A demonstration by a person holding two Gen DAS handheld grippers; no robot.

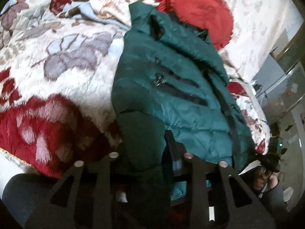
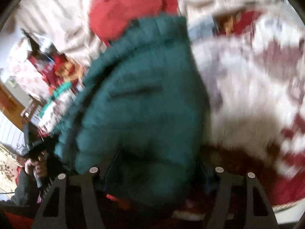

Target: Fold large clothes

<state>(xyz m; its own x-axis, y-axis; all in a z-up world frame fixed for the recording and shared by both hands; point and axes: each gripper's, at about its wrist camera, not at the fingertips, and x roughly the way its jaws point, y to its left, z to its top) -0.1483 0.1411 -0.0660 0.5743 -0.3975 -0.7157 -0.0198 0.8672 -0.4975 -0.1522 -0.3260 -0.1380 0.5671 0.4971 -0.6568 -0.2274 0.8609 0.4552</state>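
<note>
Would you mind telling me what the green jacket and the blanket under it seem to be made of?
The jacket looks like quilted synthetic shell, probably nylon or polyester: a slight sheen and puffy stitched panels suggest padding. The blanket looks like plush fleece: a fuzzy, matte pile blurs the edges of its floral print. The exact fibres cannot be told.

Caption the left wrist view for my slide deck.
Green puffer jacket on a floral blanket, near end bunched between the left gripper fingers.

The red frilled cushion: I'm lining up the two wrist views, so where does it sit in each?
Left wrist: red frilled cushion at upper right, just past the far end of the green puffer jacket.
Right wrist: upper centre, blurred, again beyond the jacket's far end.
Shared landmark: the green puffer jacket.
</note>
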